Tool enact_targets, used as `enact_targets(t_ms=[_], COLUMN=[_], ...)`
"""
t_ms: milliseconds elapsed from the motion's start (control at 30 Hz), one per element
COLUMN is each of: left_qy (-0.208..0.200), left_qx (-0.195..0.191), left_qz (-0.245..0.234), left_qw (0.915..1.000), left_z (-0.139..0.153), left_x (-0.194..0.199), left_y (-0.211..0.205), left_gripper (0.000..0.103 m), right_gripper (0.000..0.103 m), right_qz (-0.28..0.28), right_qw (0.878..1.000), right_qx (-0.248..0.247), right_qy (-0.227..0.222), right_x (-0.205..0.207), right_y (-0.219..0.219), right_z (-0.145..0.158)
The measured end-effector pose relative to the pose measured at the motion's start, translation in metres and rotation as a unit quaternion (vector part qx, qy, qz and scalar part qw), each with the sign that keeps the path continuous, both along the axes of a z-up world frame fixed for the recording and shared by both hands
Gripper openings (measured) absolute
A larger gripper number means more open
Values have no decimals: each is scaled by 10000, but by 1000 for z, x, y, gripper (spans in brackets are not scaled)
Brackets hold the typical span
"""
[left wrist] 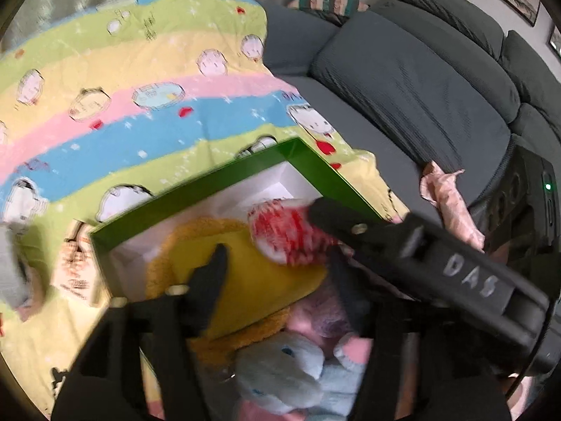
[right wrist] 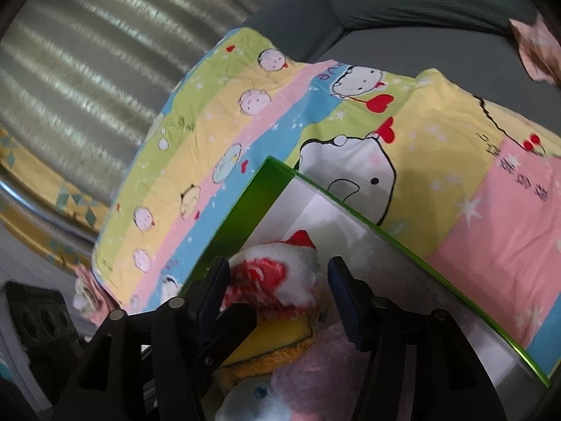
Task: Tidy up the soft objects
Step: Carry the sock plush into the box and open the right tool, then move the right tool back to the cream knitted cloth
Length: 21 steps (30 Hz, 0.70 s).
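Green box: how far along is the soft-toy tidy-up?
Done: yellow plush, pink plush and blue plush lie in the green box. In hand: the right tongs stand open around the red-and-white plush over the box. Left: a pink cloth lies outside it on the sofa.

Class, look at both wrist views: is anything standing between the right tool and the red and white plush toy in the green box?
Nothing visible does. In the right wrist view, the right tool is open with a finger on each side of the red and white plush toy, which lies on a yellow plush inside the green box. The left tool hovers over the same box.
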<state>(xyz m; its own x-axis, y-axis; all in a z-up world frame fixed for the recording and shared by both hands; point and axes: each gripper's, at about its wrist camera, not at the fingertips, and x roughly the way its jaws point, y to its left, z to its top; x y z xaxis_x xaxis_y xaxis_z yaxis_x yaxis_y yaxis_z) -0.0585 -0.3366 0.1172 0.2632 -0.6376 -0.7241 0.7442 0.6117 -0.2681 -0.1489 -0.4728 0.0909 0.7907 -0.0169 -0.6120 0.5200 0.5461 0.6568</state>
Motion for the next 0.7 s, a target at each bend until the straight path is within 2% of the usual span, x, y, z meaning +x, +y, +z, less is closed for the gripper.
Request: enact_targets(t_ms=[133,267,367,467,533,600,667,700], left_qy=[-434,-518,-475,-449,-496,-569,-615,-631], left_qx=[-108,-152,-235,-306,-295,-294,-335,-362], left_qz=[66,280,519,803,1028,1295,1598,1769], left_qw=[9990,9982,9972,9953,9930,9895,9847,9815], left_z=[16,22,23,24,27,29,30,29], left_x=[-12,-15,-16,-17,-19,-22,-23,-24], left_y=[19,44,76,111,133,163,194,210], left_gripper=[78,78,79,87,90,91,93,99], right_gripper=[67,67,67,67,71,84,85,86], right_qz=[-240,-286,-249,-204,-66,134,234,281], right_qw=[9995,9992,9991,9988,9986,9975,9945,9930], right_qx=[-87,-28,-209,-359,-361,-524,-853,-960], right_qy=[-210,-290,-257,-279,-369,-445,-566,-631], right_x=[-14,-22,-23,-25,-24,-22,-20,-20], right_y=[-1,1,9,17,25,37,54,60], right_z=[8,9,14,21,27,35,47,52])
